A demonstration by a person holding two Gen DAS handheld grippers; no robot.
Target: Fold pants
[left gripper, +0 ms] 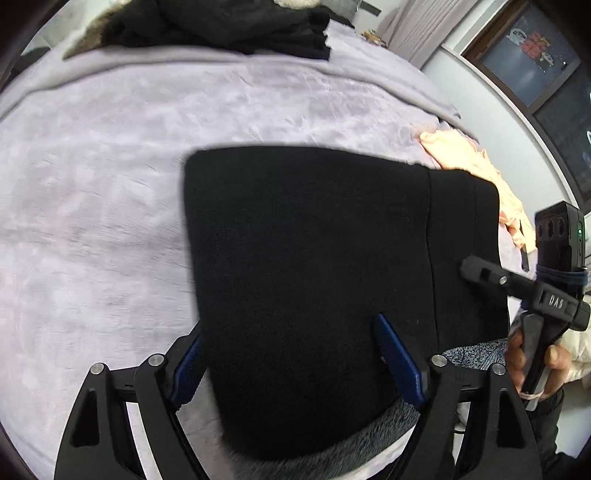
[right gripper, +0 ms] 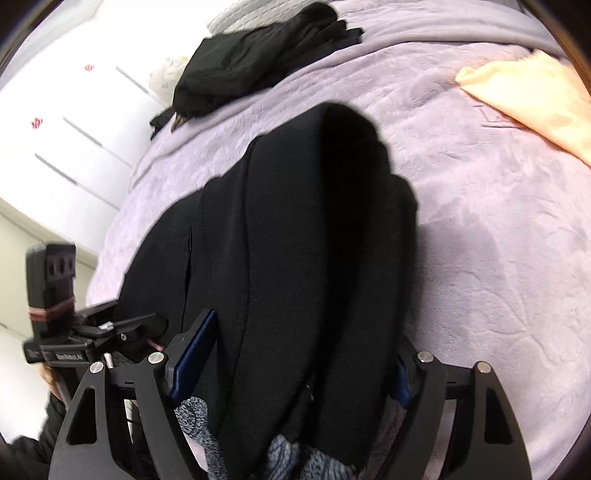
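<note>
In my left wrist view the black pants [left gripper: 314, 277] fill the centre and lower middle of the frame as a flat folded slab lying on the lilac bed [left gripper: 92, 184]. My left tool [left gripper: 295, 354] sits at the bottom, its blue-padded fingers [left gripper: 399, 362] spread wide with the near edge of the pants lying between them, so it stands open and grips nothing. At the right edge I see my right tool [left gripper: 476, 271], its black tip over the right side of the pants, with my hand [left gripper: 535, 369] on the handle below. A peach cloth [left gripper: 480, 166] lies on the bed at the upper right, touching the far corner of the pants, and a dark clothes pile [left gripper: 221, 26] rests at the top. In my right wrist view the pants [right gripper: 314, 258] run up the middle in thick rolled folds, again between widely spread fingers [right gripper: 192, 354] of the right tool [right gripper: 291, 369], which is open too. My left tool [right gripper: 110, 328] shows at the lower left beside the pants.
</note>
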